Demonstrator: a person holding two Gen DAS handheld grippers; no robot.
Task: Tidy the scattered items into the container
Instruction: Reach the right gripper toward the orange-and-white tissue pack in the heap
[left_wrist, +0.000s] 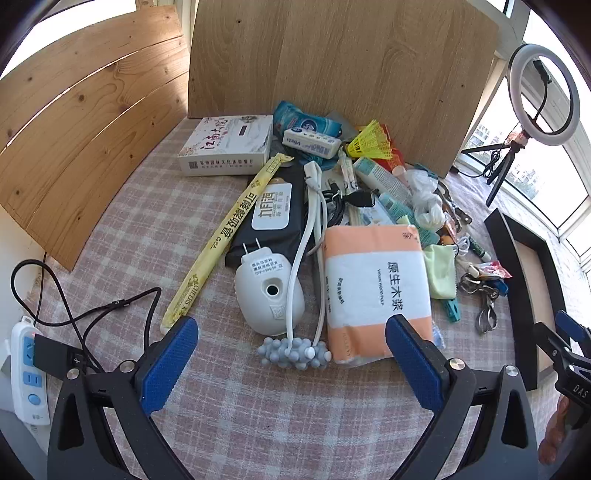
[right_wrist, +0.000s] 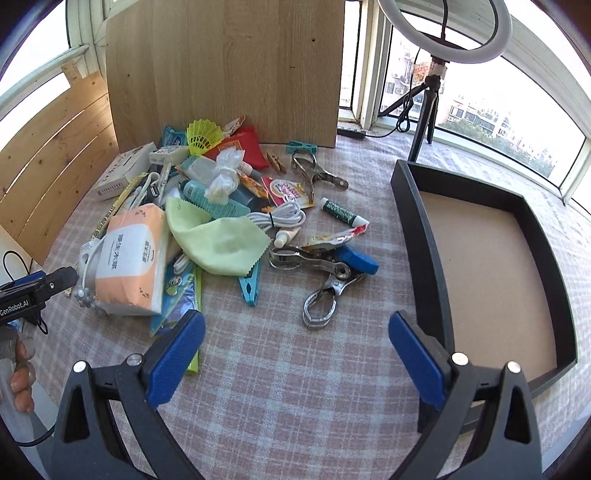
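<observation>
A checked cloth (right_wrist: 280, 376) covers the table. A tall wood panel (right_wrist: 225, 66) stands upright at the back, a slatted pine board (left_wrist: 81, 110) leaning to its left. A ring light (left_wrist: 543, 88) on a tripod stands by the window (right_wrist: 498, 107). A power strip (left_wrist: 27, 369), apparently switched on, lies at the left edge.

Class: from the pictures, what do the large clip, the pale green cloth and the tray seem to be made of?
Large clip: bare metal, shiny with glints.
Green cloth: soft fabric, matte, folds, pinked edge.
Tray: dark matte walls, possibly plastic or board; brown, cardboard-like floor.
</observation>
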